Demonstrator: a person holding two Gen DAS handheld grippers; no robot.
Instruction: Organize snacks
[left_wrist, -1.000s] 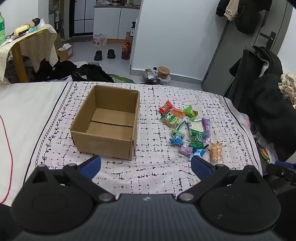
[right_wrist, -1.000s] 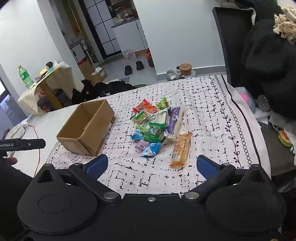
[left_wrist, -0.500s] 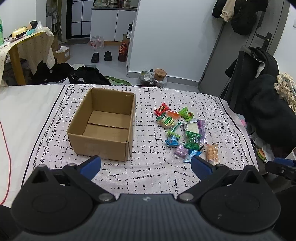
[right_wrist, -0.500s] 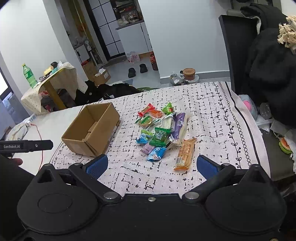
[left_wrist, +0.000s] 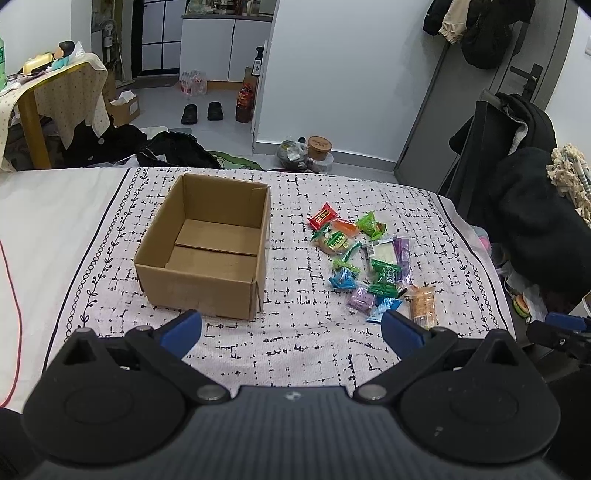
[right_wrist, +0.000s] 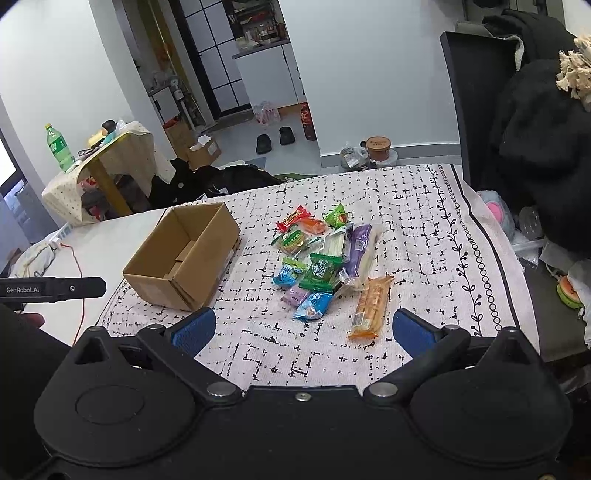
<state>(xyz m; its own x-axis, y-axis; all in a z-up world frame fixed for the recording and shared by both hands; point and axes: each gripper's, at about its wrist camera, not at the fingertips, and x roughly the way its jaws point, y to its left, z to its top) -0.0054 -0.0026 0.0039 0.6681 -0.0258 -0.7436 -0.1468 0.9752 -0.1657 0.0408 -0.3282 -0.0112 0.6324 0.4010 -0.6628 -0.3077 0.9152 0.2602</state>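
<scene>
cardboard box (left_wrist: 207, 247) on patterned cloth (left_wrist: 295, 339), inside bare | snack pile (left_wrist: 364, 264) right of box, apart | left gripper (left_wrist: 291, 328) spread, nothing held | right gripper (right_wrist: 301, 328) spread, nothing held | only right view shows green bottle (right_wrist: 59, 147), far left of box

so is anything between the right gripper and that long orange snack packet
Nothing visible. The open right gripper hovers just short of the long orange snack packet, with only bare patterned tablecloth between them. The brown cardboard box sits off to the left.
</scene>
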